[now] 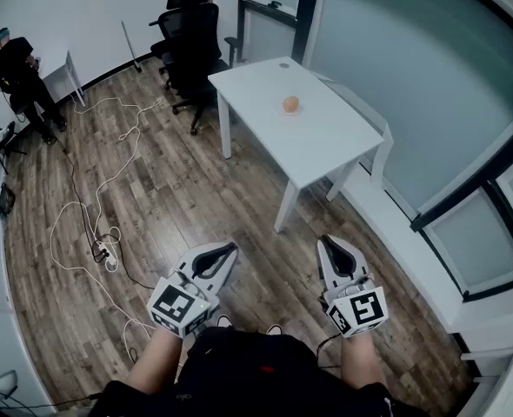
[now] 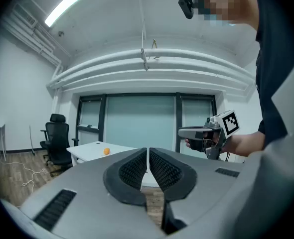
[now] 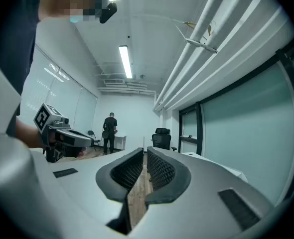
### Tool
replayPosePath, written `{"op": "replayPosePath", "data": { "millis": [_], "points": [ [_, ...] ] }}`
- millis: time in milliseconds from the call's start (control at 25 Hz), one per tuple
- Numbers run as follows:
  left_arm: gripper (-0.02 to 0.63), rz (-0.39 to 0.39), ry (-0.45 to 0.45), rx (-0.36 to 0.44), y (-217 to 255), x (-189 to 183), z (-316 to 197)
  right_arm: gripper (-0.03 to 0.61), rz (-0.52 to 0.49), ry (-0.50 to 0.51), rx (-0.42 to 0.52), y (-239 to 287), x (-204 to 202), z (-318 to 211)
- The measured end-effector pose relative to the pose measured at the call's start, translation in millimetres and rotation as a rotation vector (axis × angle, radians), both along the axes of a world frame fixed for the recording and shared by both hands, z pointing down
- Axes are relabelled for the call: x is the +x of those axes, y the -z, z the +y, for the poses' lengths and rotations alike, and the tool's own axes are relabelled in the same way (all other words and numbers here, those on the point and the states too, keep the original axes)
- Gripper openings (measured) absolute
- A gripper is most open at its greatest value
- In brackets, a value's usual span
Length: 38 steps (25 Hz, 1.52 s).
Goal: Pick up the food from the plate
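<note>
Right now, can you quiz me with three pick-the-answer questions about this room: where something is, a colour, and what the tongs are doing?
1. Where is the food?
A. on a shelf
B. on the table
C. in a sink

2. What colour is the table?
A. white
B. black
C. red

3. How are the left tongs and right tongs?
A. shut and empty
B. wide open
C. squeezing the food

Answers:
1. B, the food sits on the tabletop, far from both tongs.
2. A, its top and legs are white.
3. A, in each gripper view the jaws meet with nothing between them.
</note>
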State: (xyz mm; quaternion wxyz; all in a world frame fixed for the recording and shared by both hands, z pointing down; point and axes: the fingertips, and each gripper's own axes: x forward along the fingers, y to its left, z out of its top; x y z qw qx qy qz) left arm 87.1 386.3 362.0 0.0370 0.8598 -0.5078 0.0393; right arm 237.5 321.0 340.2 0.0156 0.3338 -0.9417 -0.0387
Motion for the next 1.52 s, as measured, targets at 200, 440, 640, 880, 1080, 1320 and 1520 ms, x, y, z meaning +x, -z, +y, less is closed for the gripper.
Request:
{"op": "replayPosePath", "data": {
  "millis": [200, 440, 640, 880, 1080, 1320, 1520],
  "points": [
    [0.034, 0.001, 0.009, -0.021, -1.6, -6.0, -3.1, 0.043, 0.007, 0.009, -0.001, -2.6, -8.3, -2.5],
    [0.034, 0.007, 0.006, -0.016, -1.6, -12.9, -4.0, 0.043, 0.008, 0.01, 0.0, -2.6, -16.4, -4.0],
    [0.034, 0.015, -0.007, -0.007, -5.8, -22.9, -4.7, 0.043, -0.016, -0.034, -0.017, -3.6, -20.0, -13.0],
    [0.034, 0.023, -0.013, -0.018, -15.6, -60.1, -8.1, 0.043, -0.022, -0.097, -0.046, -13.3, -44.8, -23.4],
    [0.034, 0.017, -0.012, -0.024, -25.0, -96.5, -3.1, 0.043, -0.008, -0.075, -0.068, -27.0, -87.2, -14.0],
    [0.034, 0.023, -0.017, -0.036, -28.4, -118.1, -32.9, 0.043, -0.005, -0.063, -0.087, -31.6, -114.1, -42.0],
    [0.034, 0.014, 0.001, -0.032, -29.7, -125.4, -78.8, 0.043, -0.009, -0.044, -0.091, -36.9, -121.8, -89.4]
  ]
}}
